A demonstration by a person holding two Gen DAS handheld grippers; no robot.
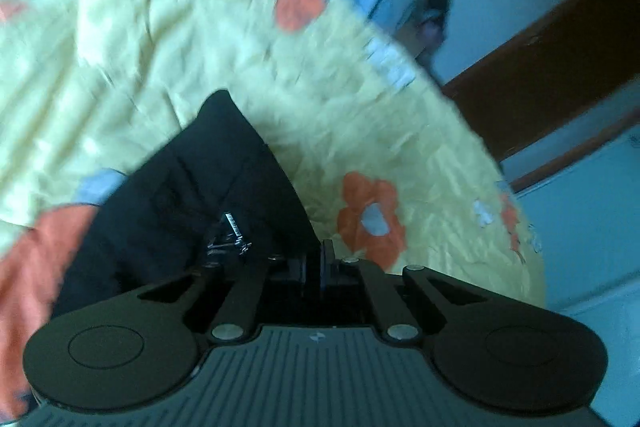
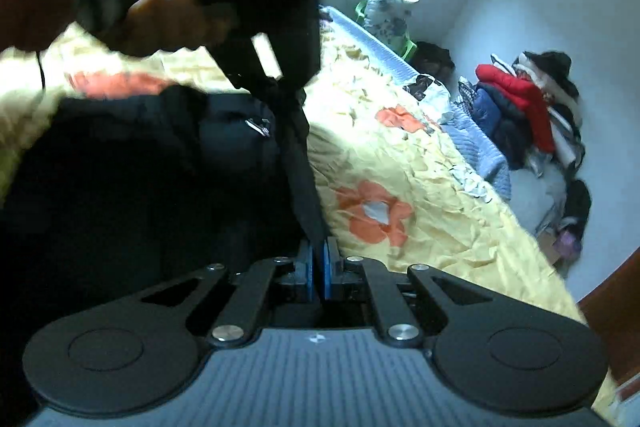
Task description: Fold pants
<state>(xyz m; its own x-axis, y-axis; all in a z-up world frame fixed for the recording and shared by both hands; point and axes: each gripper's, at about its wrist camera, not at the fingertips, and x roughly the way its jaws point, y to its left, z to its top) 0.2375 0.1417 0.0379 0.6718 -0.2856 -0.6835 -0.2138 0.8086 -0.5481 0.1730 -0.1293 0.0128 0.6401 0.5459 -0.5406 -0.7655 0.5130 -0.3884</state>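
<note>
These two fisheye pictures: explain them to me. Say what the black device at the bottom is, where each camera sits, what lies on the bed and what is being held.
No robot here: a person holds a hand-operated two-finger gripper in each hand, each carrying a camera looking along its fingers. One picture comes from the left gripper, the other from the right gripper; the black shape at the bottom is the tool itself. In the right view you also see the person's hand holding the left tool. A yellow bedspread with orange flowers covers the bed. On it lie black pants. Both grippers are shut, each pinching an edge of the pants.
</note>
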